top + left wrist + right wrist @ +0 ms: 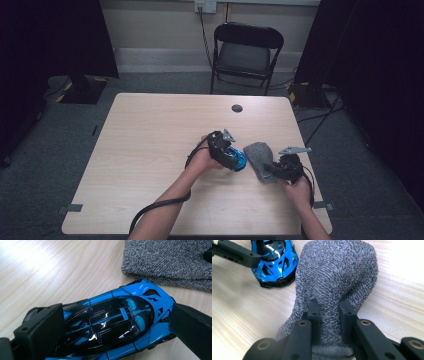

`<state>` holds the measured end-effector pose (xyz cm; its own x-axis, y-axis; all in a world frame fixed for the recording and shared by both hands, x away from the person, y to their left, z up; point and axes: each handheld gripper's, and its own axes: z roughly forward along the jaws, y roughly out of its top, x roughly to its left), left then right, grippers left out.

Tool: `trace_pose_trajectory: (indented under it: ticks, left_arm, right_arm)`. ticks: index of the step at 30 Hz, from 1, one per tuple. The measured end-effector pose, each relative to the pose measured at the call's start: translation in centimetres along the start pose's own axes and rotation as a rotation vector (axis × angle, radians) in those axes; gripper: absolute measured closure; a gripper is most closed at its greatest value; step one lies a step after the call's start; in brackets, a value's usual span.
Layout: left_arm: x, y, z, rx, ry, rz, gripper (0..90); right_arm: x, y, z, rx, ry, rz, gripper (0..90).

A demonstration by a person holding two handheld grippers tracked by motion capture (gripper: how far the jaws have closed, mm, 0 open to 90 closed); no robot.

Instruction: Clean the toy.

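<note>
Nearest, two forearms are seen coming in from the bottom edge of the high view, each with one hand-held gripper, so two are counted in all. One grey knitted sock (337, 277) is clamped at its cuff end by the right hand-held gripper (329, 312), whose two black jaws are drawn nearly together with the fabric bunched between them; the rest of the sock is laid flat on the desk (150, 135), stretching away from the jaws. In the high view that right hand-held gripper (280, 169) is found near the right edge of the desk, with the sock (259, 156) just beyond it. One blue and black toy car (112, 322) is straddled by the left hand-held gripper (115, 325), whose jaws are spread as wide as they go, one at each end of the car; the pads are not seen pressing on the bodywork, and the car is rested on the desk. In the right gripper view the car (274, 262) is seen just beside the sock's left edge, whether touching it cannot be told. In the high view the left hand-held gripper (231, 156) is placed around the car (239, 161). Farther off, one small dark round disc (237, 108) is set into the desk near its far edge. Beyond the desk one black folding chair (247, 55) is stood on the floor against the wall.
</note>
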<state>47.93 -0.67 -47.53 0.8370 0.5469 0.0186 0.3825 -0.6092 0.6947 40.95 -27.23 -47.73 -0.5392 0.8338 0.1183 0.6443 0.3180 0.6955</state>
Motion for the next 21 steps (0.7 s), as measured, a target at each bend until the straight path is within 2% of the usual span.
trace_pose_trajectory:
  ticks: [4, 6, 9, 21]
  left_arm:
    - [-0.02, 0.06, 0.00, 0.000, -0.010, -0.007, 0.0]
    - [-0.13, 0.07, 0.05, 0.005, -0.007, 0.009, 0.0]
    - [-0.26, 0.23, 0.07, 0.018, -0.009, 0.010, 0.0]
    - [-0.51, 0.40, 0.23, 0.024, 0.029, -0.010, 0.9]
  right_arm:
    - [0.00, -0.04, 0.09, 0.002, -0.002, -0.002, 74.8]
    - [0.01, -0.06, 0.13, 0.000, -0.003, -0.005, 74.6]
    - [-0.09, -0.12, 0.14, -0.001, 0.005, 0.001, 74.5]
    - [0.20, -0.15, 0.26, 0.022, 0.008, -0.011, 74.4]
